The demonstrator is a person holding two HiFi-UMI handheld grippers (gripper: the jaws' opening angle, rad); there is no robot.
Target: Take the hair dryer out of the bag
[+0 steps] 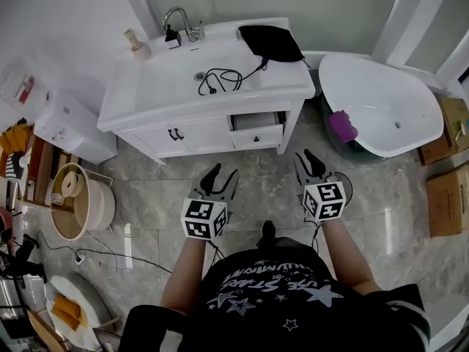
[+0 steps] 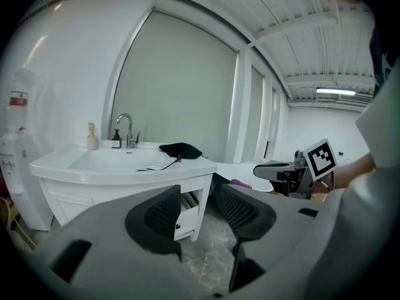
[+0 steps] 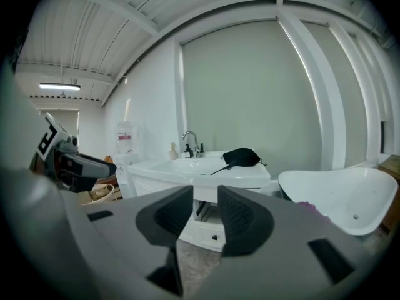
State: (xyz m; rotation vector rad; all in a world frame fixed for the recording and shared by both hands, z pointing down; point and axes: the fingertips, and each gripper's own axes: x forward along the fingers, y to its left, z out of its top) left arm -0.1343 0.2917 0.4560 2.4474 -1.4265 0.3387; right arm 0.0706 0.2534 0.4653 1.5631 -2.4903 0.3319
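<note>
A black bag lies on the right side of the white vanity top, and a black cord with a plug trails out of it into the basin. The bag shows in both gripper views; the hair dryer itself is hidden. My left gripper and right gripper hover over the floor in front of the vanity, well short of the bag. Both are open, with nothing between the pads.
A faucet, a small dark bottle and a pale bottle stand at the vanity's back. One drawer is ajar. A white tub stands to the right, a bin and clutter to the left, cardboard boxes at far right.
</note>
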